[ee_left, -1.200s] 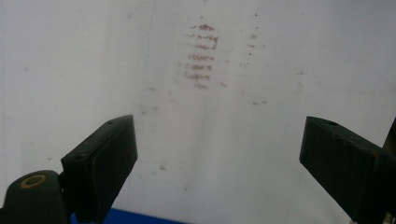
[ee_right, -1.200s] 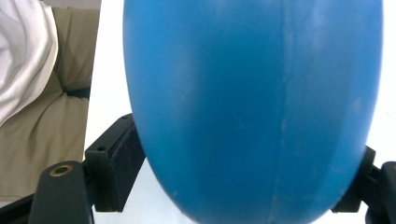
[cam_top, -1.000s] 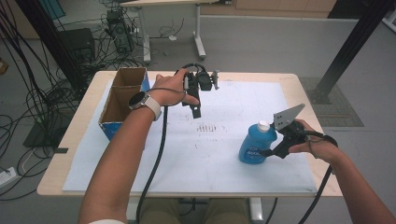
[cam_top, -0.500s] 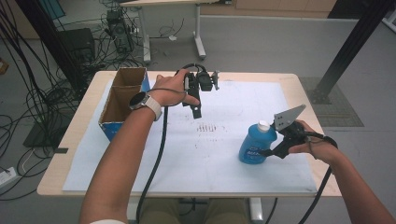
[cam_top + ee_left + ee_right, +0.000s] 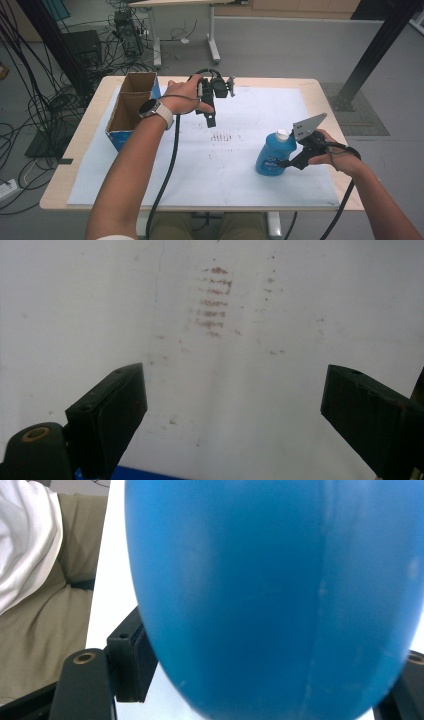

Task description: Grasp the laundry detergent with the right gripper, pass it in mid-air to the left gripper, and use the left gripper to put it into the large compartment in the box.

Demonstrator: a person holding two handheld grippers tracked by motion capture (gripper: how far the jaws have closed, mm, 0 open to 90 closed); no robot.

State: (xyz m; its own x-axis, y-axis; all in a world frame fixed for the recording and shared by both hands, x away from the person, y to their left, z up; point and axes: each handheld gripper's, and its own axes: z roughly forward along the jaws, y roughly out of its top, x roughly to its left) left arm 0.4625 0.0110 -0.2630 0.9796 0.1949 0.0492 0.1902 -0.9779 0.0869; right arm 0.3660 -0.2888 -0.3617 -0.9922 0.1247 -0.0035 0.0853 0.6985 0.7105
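Your right gripper [image 5: 286, 162] has its jaws closed around the lower body of the blue bottle [image 5: 272, 154], which stands upright, long axis vertical, white cap up, on the white sheet [image 5: 150, 175] near the table's [image 5: 70, 150] right edge, toward the near side. Your left gripper [image 5: 211, 119] hangs empty with jaws spread wide over the far middle of the sheet, well apart from the bottle. The cardboard box [image 5: 131, 102] sits at the table's far left edge, so I'd judge the bottle must travel left across the table, and your left hand [image 5: 185, 97] is the nearer one to the box.
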